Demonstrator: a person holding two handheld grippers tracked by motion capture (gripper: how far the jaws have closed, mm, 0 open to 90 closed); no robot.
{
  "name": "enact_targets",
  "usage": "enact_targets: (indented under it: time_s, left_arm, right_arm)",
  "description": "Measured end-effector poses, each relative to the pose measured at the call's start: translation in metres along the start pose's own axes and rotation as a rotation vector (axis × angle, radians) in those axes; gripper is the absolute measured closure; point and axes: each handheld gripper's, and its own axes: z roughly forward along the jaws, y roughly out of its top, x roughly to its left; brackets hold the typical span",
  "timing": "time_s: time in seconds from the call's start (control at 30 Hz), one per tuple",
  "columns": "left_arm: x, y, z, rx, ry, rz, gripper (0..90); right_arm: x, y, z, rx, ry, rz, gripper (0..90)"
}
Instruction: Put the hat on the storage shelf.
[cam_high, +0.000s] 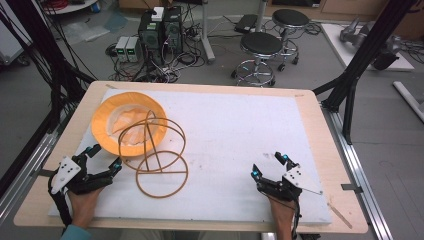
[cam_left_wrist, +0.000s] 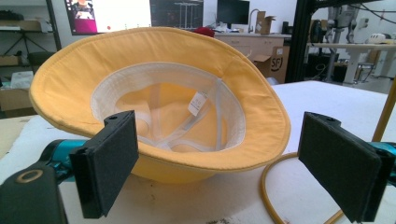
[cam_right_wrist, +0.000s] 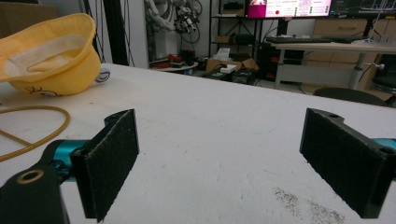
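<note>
The hat (cam_high: 128, 122), a yellow bucket hat, lies crown-down at about ten o'clock on the white surface (cam_high: 235, 130), its opening turned up and tilted toward the left gripper (cam_high: 104, 157). It looks like light, soft cloth that would fold under a pinch, so the brim nearest the left gripper is probably the best hold; the crown would likely just collapse. As a container it holds nothing: only a pale lining, seam tape and a small tag (cam_left_wrist: 198, 103) show inside.

A wire frame (cam_high: 159, 159) of thin yellow-brown hoops sits against the hat's four o'clock side, one hoop rising over the brim. It looks light and stiff, and easy to tip.

The left gripper's jaws stand wide apart just short of the brim. The right gripper (cam_high: 270, 166), at five o'clock, also has its jaws apart, over bare surface.
</note>
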Motion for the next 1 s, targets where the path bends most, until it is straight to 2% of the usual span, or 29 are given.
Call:
enact_targets:
  time_s: [0.53, 0.77, 1.0]
  left_arm:
    - [-0.0007, -0.0001, 0.0006, -0.002, 0.01, -0.003, 12.8]
    - [-0.001, -0.0002, 0.0001, -0.003, 0.026, -0.004, 12.8]
    - [0.0002, 0.0003, -0.0003, -0.001, 0.005, -0.007, 12.7]
  right_arm:
    - [0.0004, -0.0001, -0.0001, -0.003, -0.002, -0.004, 10.6]
    - [0.0015, -0.0001, -0.0001, -0.002, -0.005, -0.016, 10.6]
    - [0.0018, -0.0001, 0.0, 0.001, -0.007, -0.015, 10.6]
